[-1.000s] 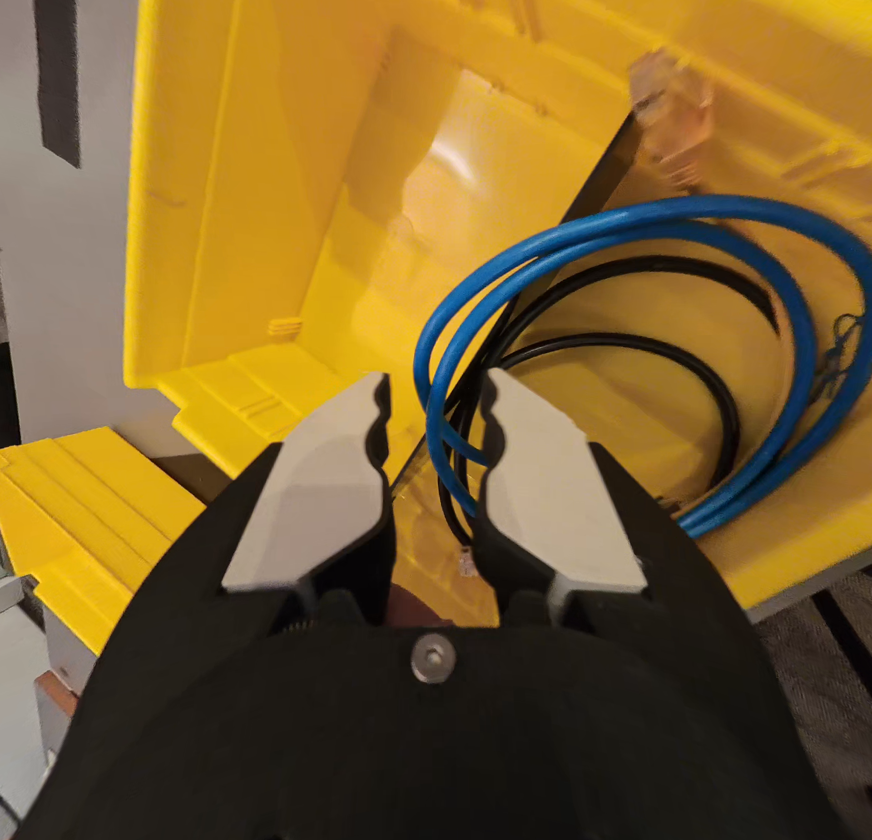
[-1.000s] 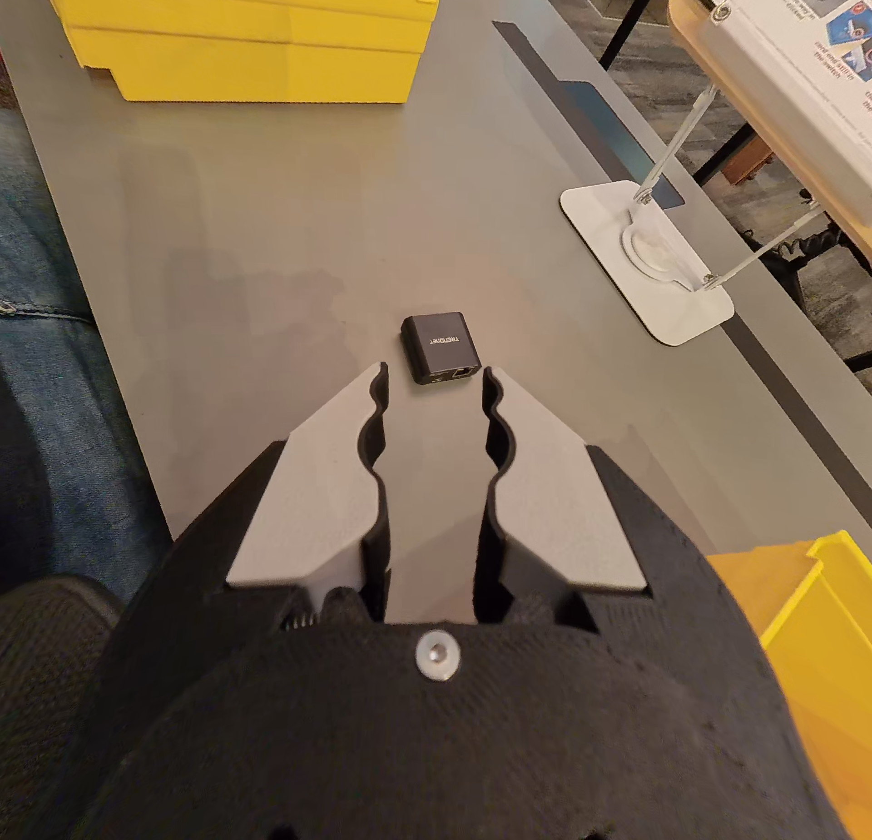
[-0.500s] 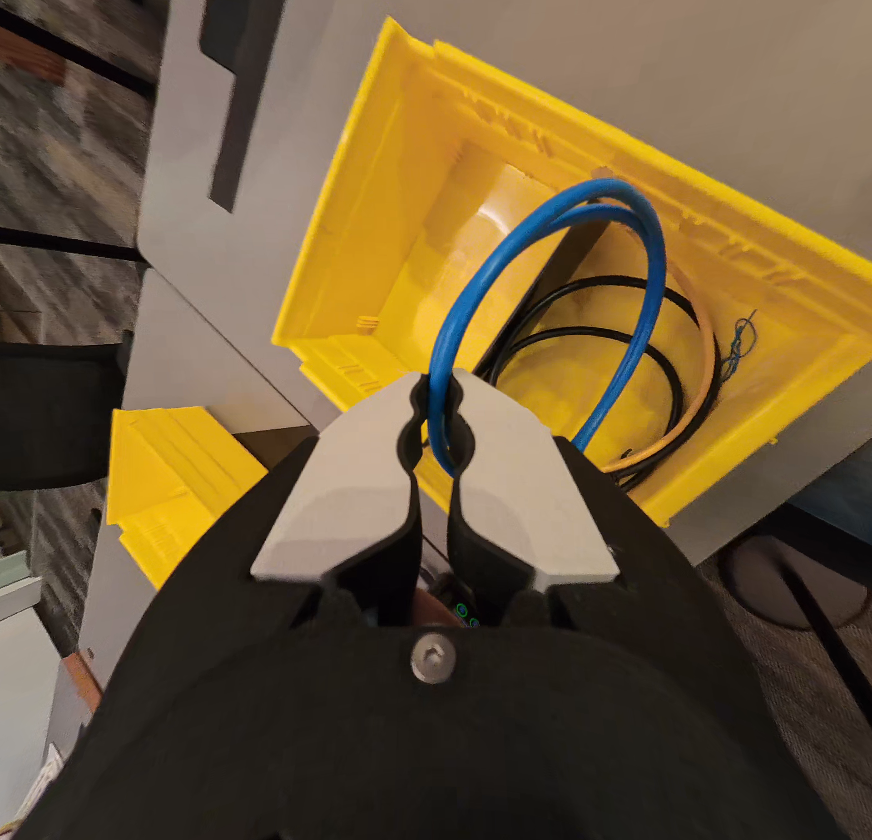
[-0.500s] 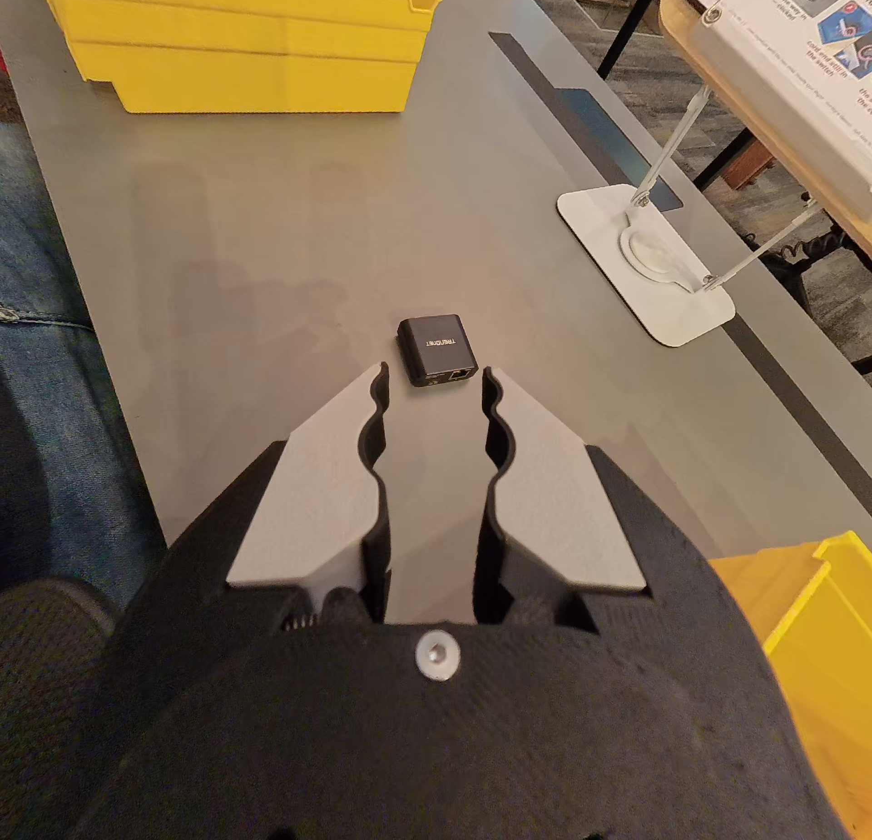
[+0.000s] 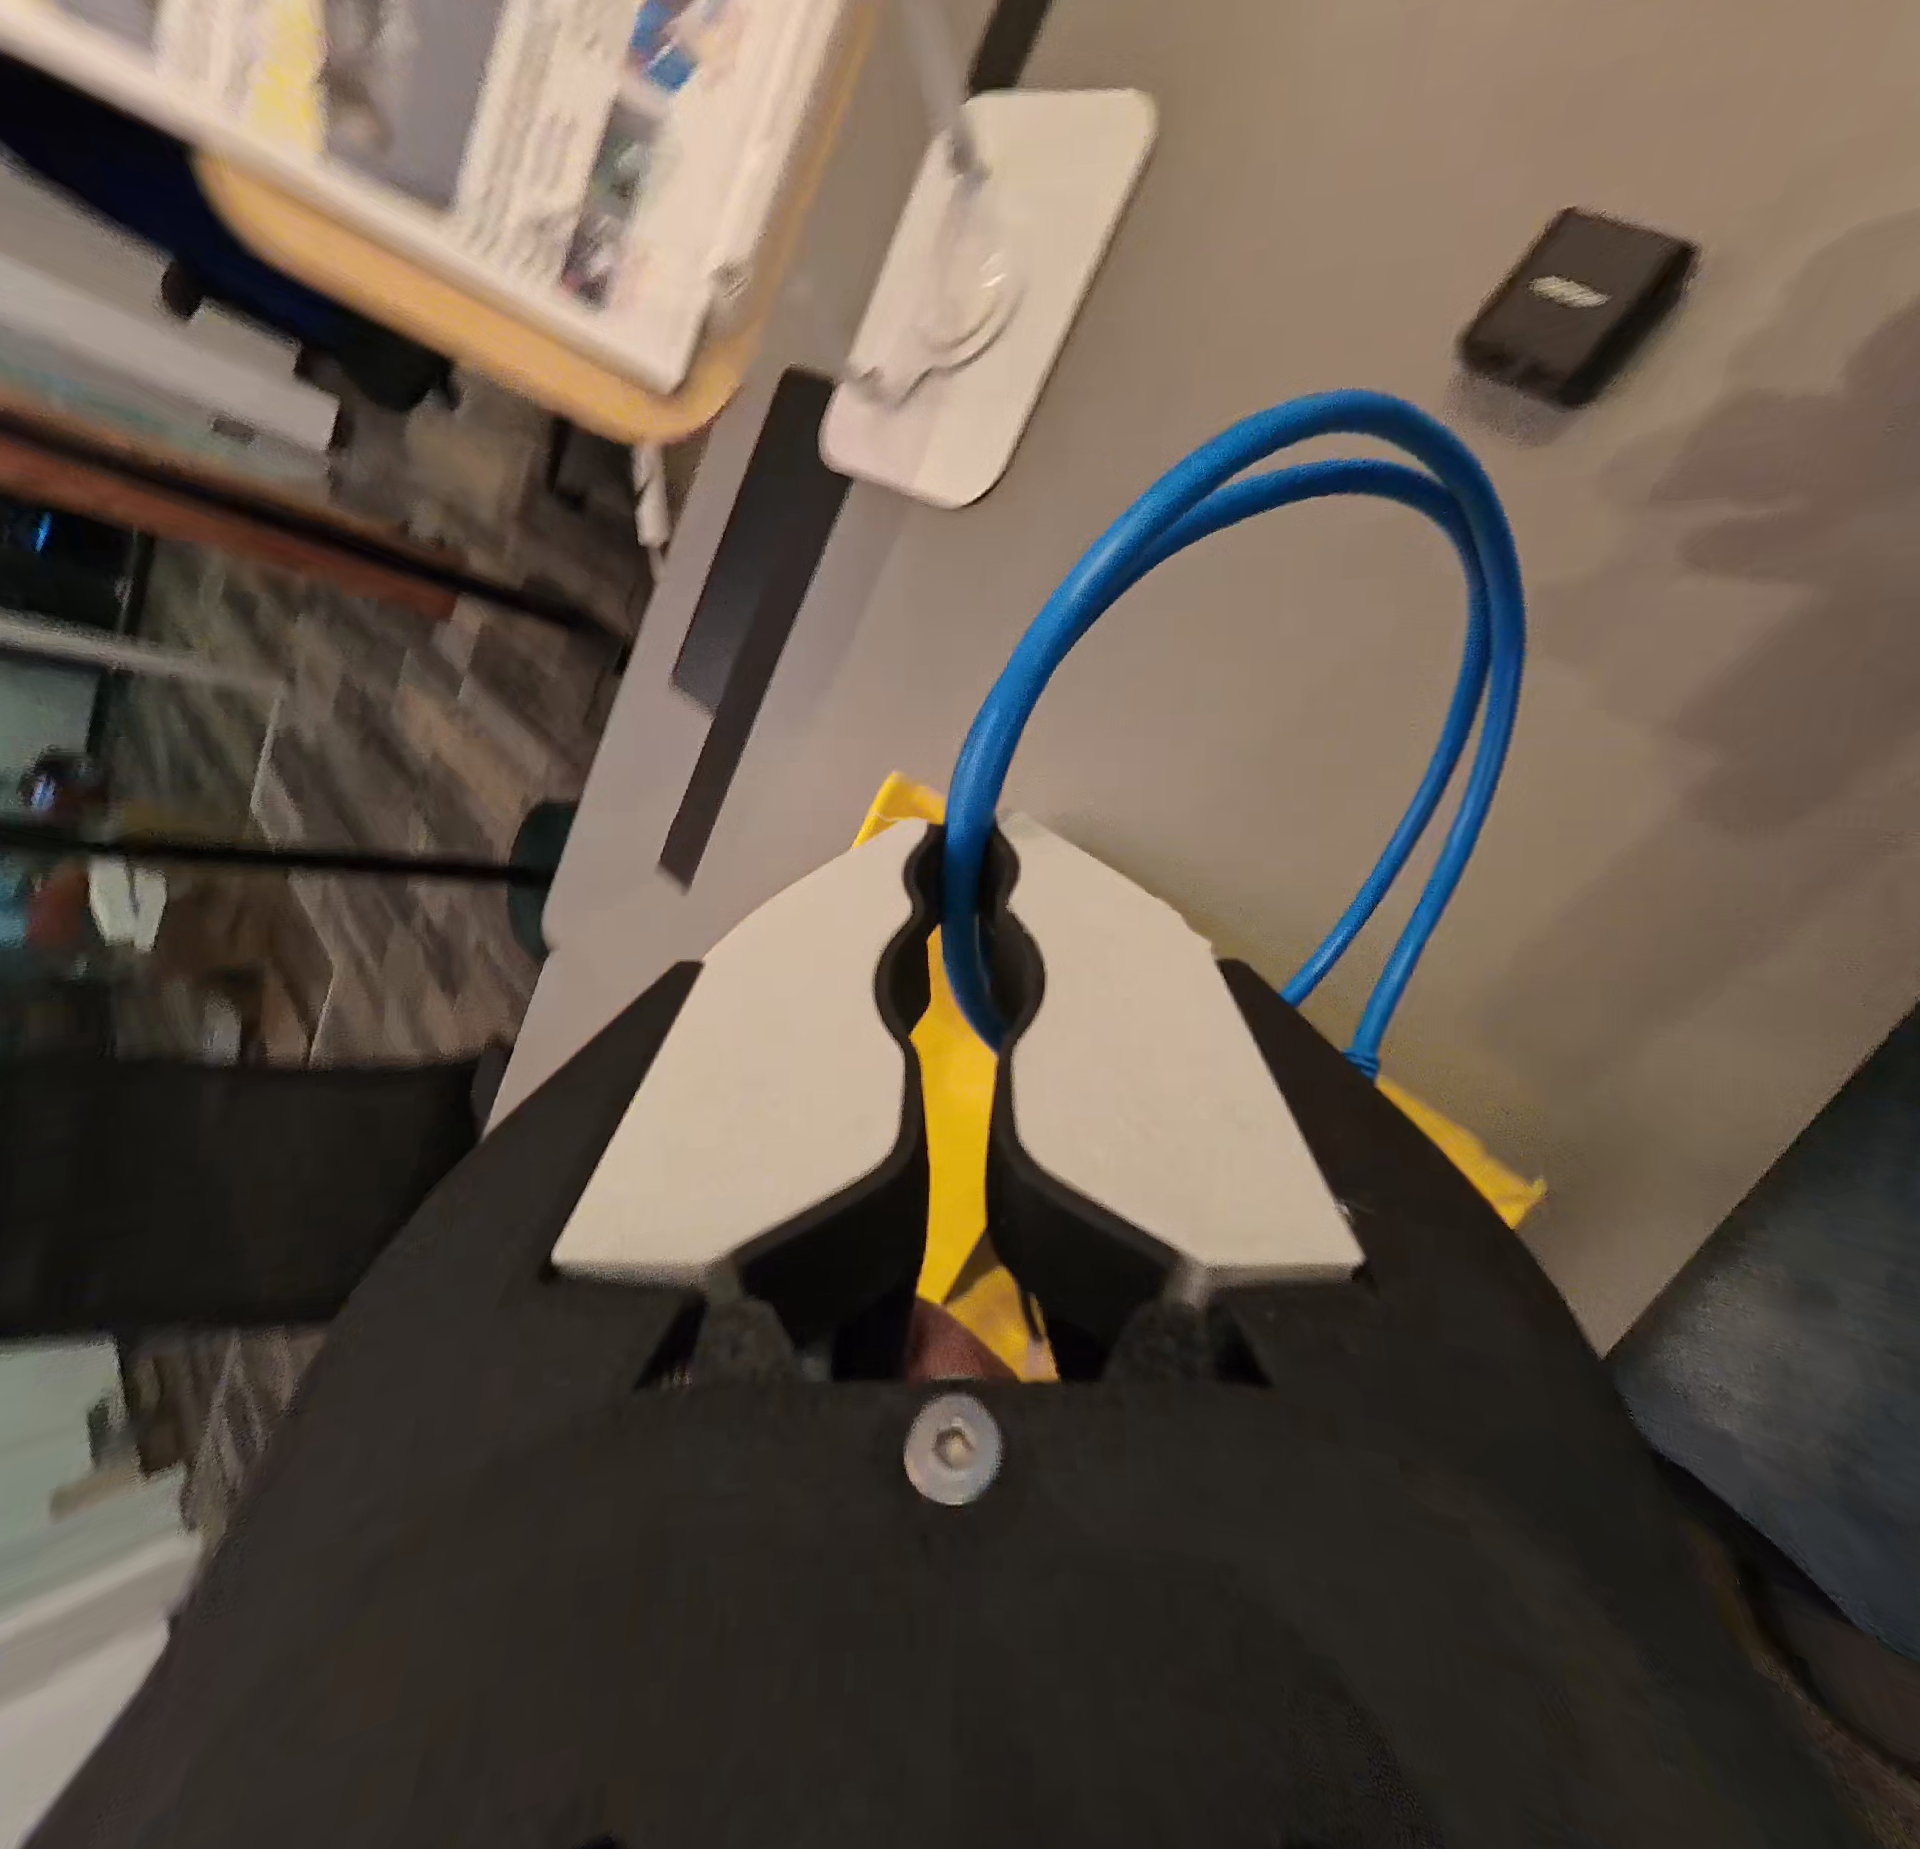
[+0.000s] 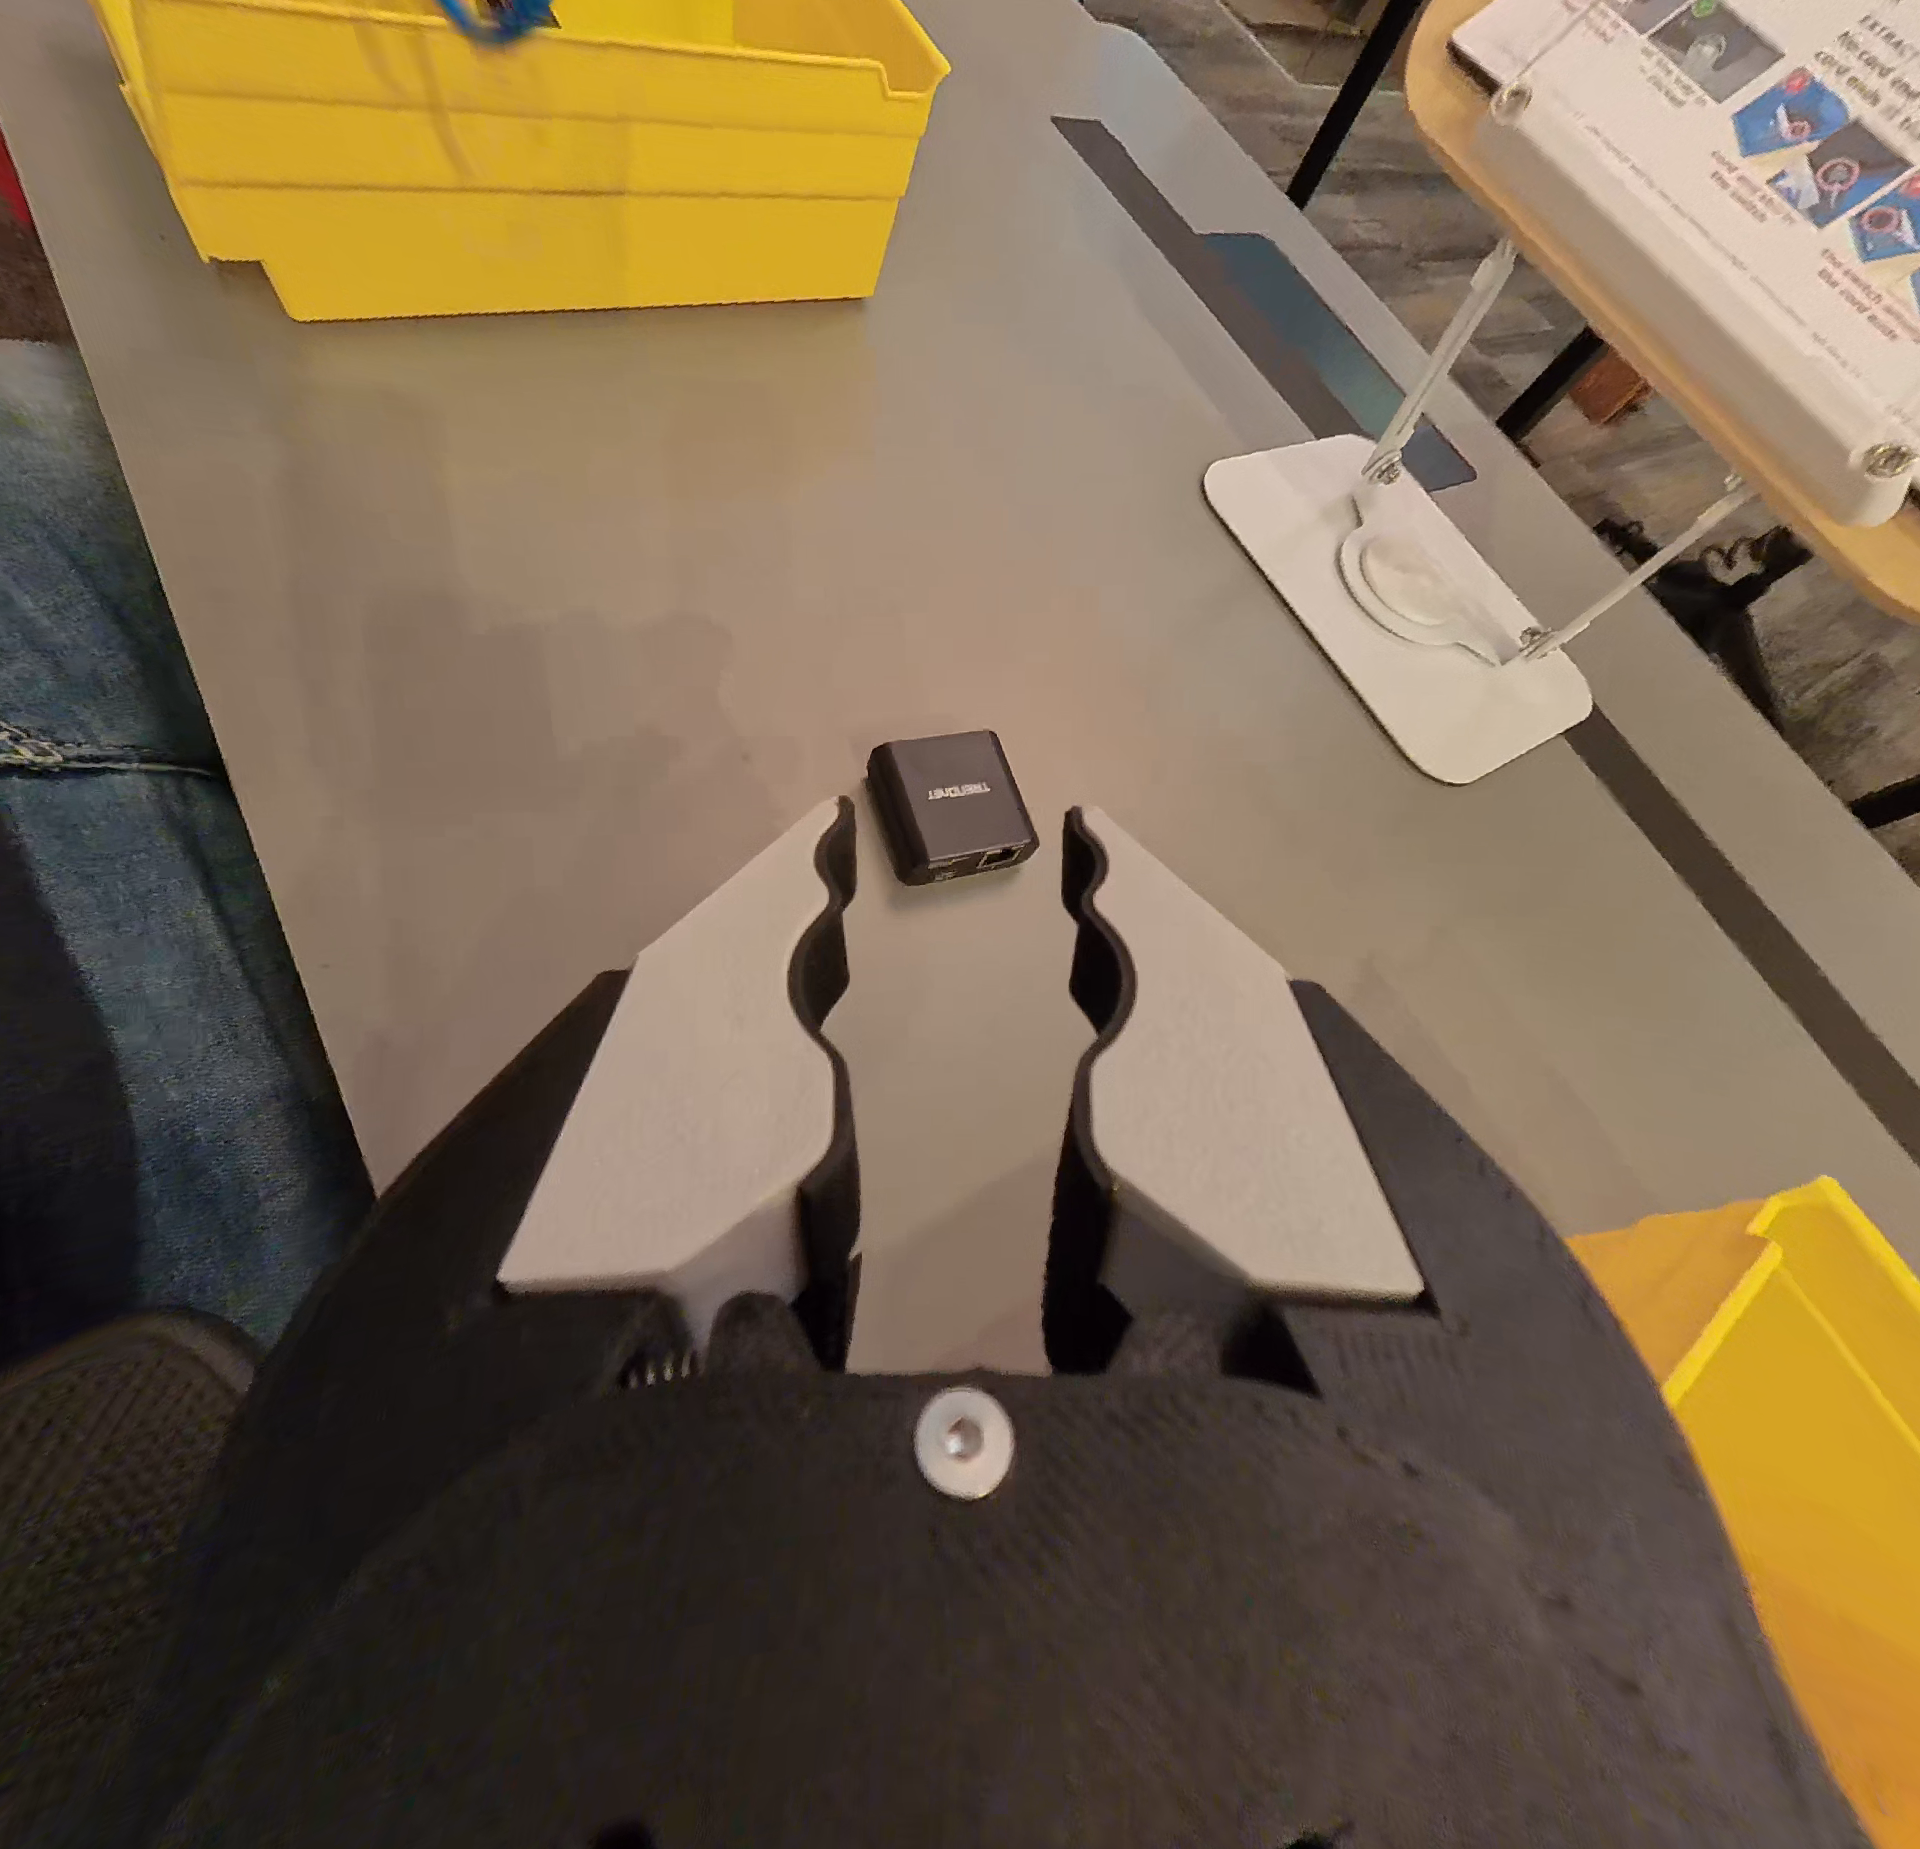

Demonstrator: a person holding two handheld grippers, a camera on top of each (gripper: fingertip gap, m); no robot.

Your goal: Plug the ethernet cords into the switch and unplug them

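My left gripper (image 5: 966, 854) is shut on a coiled blue ethernet cord (image 5: 1247, 469), which loops up from the jaws and hangs back down over the yellow bin (image 5: 1455, 1145) below. The cord also shows in the right wrist view (image 6: 488, 2), hanging over the far yellow bin (image 6: 540, 189). The small black switch (image 6: 951, 807) lies flat on the grey table (image 6: 623, 552), its port side facing my right gripper (image 6: 951, 817), which is open and empty with the switch just beyond its fingertips. The switch shows in the left wrist view (image 5: 1574, 303) at the upper right.
A white stand base (image 6: 1403, 604) holds a tilted instruction board (image 6: 1714, 137) at the table's right edge. Another yellow bin (image 6: 1818, 1436) sits at the near right. A person's jeans-clad leg (image 6: 83, 760) is along the table's left edge. The gap from one gripper's tips to the other's is roughly 30 cm. My right gripper's tips are some 15 cm from the small black switch (image 6: 951, 807). The left camera catches it too, in the left wrist view (image 5: 1590, 280).
My left gripper, closed on the blue cord, has lifted it out of the yellow bin and swung toward the switch. My right gripper has stayed open near the switch.
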